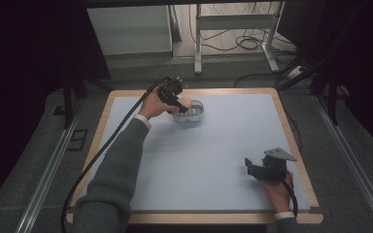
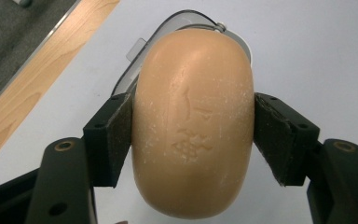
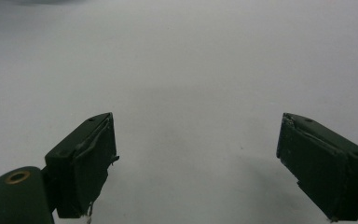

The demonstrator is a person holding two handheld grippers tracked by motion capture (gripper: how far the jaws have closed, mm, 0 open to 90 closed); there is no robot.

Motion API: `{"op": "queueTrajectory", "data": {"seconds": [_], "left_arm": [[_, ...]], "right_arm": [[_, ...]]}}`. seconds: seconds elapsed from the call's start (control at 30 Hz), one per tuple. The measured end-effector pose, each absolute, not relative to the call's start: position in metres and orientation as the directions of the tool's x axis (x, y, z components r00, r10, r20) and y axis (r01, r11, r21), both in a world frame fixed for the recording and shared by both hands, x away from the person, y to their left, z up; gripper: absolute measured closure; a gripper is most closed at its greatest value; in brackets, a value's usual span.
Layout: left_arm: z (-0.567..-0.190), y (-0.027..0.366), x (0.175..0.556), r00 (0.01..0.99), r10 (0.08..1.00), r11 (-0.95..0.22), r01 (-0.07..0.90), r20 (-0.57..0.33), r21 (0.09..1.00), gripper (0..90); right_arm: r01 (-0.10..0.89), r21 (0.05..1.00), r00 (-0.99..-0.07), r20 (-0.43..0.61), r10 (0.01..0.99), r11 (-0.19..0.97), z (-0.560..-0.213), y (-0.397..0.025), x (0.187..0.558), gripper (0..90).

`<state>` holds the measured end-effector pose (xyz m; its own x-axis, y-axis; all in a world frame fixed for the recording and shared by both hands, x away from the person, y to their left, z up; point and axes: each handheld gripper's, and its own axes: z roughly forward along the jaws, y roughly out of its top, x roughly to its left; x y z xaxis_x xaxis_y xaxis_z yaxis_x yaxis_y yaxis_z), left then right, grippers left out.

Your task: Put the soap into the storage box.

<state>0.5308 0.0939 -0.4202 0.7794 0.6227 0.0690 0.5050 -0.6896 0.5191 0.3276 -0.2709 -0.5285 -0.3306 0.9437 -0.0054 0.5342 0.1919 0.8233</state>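
On the pale bench [image 1: 213,160], we are holding soap [image 2: 193,123] clenched in the left hand-held gripper [image 1: 175,101] over the dish [image 1: 194,114]; lowering gently seems wise. Right hand-held gripper [image 3: 196,163] is idling, released.

A lab: bare test table [image 1: 291,145], floor cables [image 1: 245,43], metal frame [image 1: 199,39]

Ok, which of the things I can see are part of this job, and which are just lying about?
In the job:
- soap bar, clamped in the left gripper
- clear soap dish beneath it
- right gripper, open, resting on the mat

Lying about:
- cables on the floor beyond the table
- white cabinet
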Motion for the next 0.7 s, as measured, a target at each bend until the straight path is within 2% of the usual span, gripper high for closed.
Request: {"op": "queueTrajectory", "data": {"seconds": [0.7], "left_arm": [[-0.426,0.076,0.55,0.789,0.61,-0.706,0.502,0.069,0.5,32.8]], "right_arm": [[0.535,0.824,-0.331,0.002,0.944,0.186,-0.529,-0.271,0.328,12.0]]}}
